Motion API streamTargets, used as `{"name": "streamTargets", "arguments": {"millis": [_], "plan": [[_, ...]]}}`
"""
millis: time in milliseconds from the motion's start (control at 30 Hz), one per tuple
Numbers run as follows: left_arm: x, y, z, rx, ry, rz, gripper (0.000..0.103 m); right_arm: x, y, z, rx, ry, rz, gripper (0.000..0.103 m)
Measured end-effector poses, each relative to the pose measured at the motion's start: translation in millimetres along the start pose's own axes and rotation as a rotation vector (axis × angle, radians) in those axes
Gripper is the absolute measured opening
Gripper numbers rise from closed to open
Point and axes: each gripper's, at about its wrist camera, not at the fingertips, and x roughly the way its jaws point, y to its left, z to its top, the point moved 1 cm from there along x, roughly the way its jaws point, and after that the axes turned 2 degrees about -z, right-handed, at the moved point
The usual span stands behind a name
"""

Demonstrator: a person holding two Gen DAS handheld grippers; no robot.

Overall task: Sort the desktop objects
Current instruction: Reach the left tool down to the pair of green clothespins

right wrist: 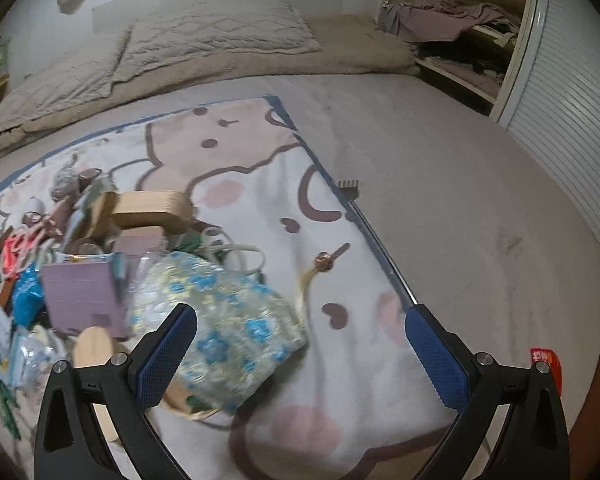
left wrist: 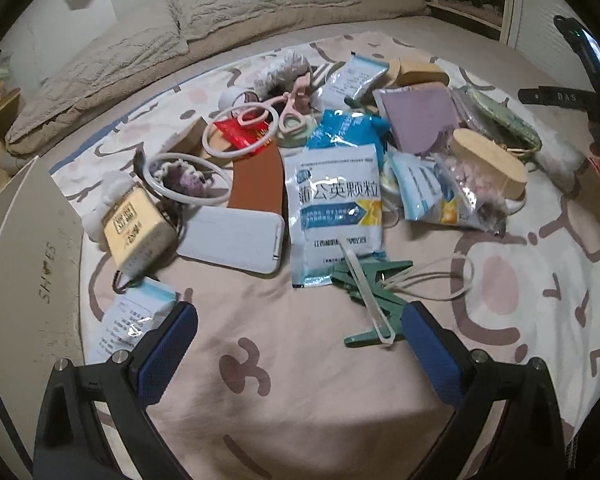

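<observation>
Both grippers spread wide and empty over a cluttered cartoon blanket (left wrist: 300, 380).

Left gripper (left wrist: 300, 344) hovers above bare blanket, a green clip (left wrist: 376, 280) touching its right finger and a sachet with Chinese print (left wrist: 334, 208) beyond; a yellow box (left wrist: 138, 228) lies beside a white board marked "SHOES" (left wrist: 28, 280). Right gripper (right wrist: 300, 344) hangs over a floral pouch (right wrist: 228, 320) at the pile's edge, next to a purple packet (right wrist: 80, 296).

Bare blanket (left wrist: 300, 380) ahead of the left hand-held gripper (left wrist: 300, 340), green clips (left wrist: 374, 292) and sachet (left wrist: 334, 208) beyond.
</observation>
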Motion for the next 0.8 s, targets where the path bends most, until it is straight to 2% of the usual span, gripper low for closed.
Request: {"name": "streamTargets", "arguments": {"millis": [167, 367, 500, 633, 700, 800], "plan": [[13, -4, -5, 0.016, 0.029, -0.015, 0.103, 18, 2, 1, -0.012, 0.053, -0.007, 0.103], [19, -2, -6, 0.024, 0.026, -0.051, 0.103, 37, 5, -4, -0.027, 0.116, -0.018, 0.103], [19, 2, -8, 0.023, 0.036, -0.072, 0.103, 49, 5, -19, -0.029, 0.179, -0.002, 0.103], [20, 6, -15, 0.039, 0.053, -0.075, 0.103, 49, 6, -27, -0.078, 0.195, -0.005, 0.103], [24, 7, -19, 0.053, 0.074, -0.048, 0.103, 45, 8, -32, -0.112, 0.182, -0.017, 0.103], [22, 12, -21, 0.038, 0.076, -0.049, 0.103, 43, 5, -35, -0.101, 0.192, -0.009, 0.103]]}}
